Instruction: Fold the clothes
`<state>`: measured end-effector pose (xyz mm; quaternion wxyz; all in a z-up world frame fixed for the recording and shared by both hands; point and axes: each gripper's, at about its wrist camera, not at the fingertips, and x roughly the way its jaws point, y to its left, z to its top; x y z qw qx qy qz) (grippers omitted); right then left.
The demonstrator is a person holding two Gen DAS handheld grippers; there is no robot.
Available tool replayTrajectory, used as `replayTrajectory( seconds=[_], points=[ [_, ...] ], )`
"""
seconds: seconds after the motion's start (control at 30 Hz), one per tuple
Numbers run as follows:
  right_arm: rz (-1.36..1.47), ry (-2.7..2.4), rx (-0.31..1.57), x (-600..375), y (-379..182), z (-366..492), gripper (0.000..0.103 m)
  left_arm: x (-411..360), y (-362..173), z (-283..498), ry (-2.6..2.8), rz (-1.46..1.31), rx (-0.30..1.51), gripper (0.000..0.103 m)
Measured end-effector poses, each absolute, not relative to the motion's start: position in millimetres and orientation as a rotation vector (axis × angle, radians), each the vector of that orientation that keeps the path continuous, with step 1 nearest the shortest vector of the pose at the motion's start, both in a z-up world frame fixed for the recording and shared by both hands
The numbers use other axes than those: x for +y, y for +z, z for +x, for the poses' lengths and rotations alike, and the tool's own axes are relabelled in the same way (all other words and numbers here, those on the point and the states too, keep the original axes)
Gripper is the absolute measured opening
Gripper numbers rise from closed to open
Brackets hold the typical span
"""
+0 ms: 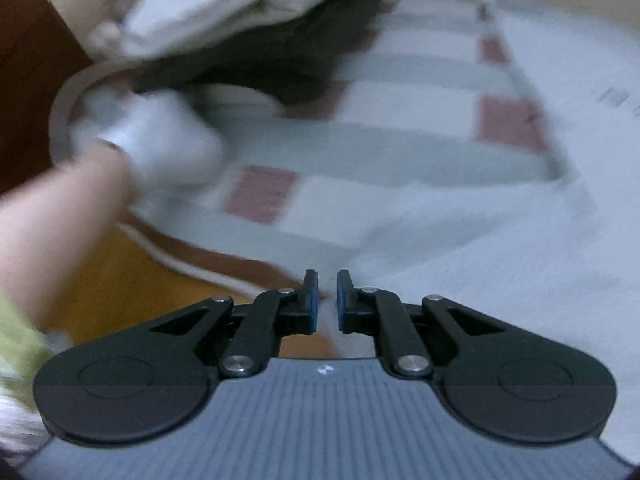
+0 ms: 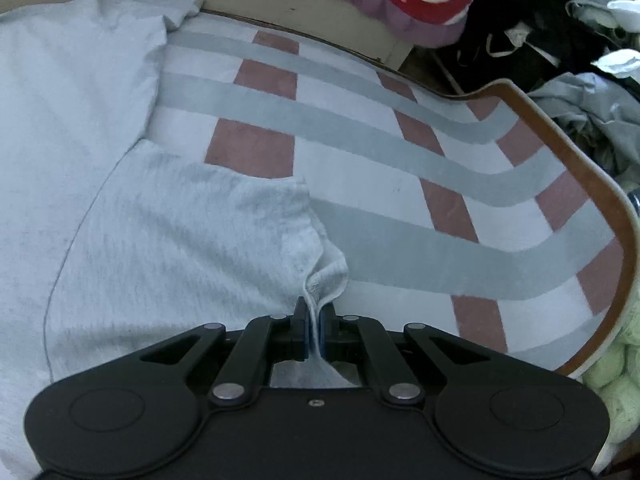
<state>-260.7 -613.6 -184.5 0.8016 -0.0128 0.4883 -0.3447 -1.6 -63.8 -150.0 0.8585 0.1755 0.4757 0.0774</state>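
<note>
The pale grey cotton shirt (image 2: 152,216) lay spread flat on the striped grey, white and dusty-pink sheet (image 2: 392,168), and you had only a thin bit of its hem. If you pulled hard, that small pinch could have slipped out and the fold would have flopped open. The shirt could also have dragged and bunched up, because your other side held nothing to keep it even.

Your right claw (image 2: 316,332) was almost closed, with both pads pressed on that thin fold of hem. Your left claw (image 1: 327,304) had a small gap between its pads, and nothing was in it. It hung just above the shirt's edge (image 1: 480,260), near the orange-brown border (image 1: 168,256). That view was blurry.
</note>
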Motion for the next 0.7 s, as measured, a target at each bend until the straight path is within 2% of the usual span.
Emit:
replayTrajectory(
  seconds=[0.03,0.07,0.1,0.2,0.3,0.57,0.7],
  points=[
    [-0.018,-0.760,1.045,-616.1,-183.5,-262.9,0.020,-61.3,-145.4,-2.1,0.146,0.344,1.010,0.024],
    [-0.001,-0.803,1.045,-619.4,-181.2,-265.7,0.028,-58.2,-139.9,-2.6,0.118,0.303,1.023,0.038],
    [0.031,-0.867,1.053,-622.9,-176.8,-268.9,0.041,-56.0,-133.7,-4.1,0.056,0.231,1.037,0.047],
    [0.239,-0.917,1.023,-621.0,-147.2,-286.5,0.044,-60.1,-118.1,-12.2,-0.122,0.059,1.090,0.052],
    [0.471,-0.701,0.917,-597.4,-117.8,-304.4,0.055,-91.2,-107.3,-31.1,-0.282,0.086,1.093,0.057],
    [0.566,-0.206,1.101,-519.2,-110.8,-273.5,0.057,-172.2,-84.7,-82.2,-0.796,0.233,1.070,0.068],
    [0.491,-0.126,1.194,-497.4,-119.2,-251.8,0.058,-187.7,-84.1,-98.2,-0.931,0.319,1.077,0.075]
  ],
)
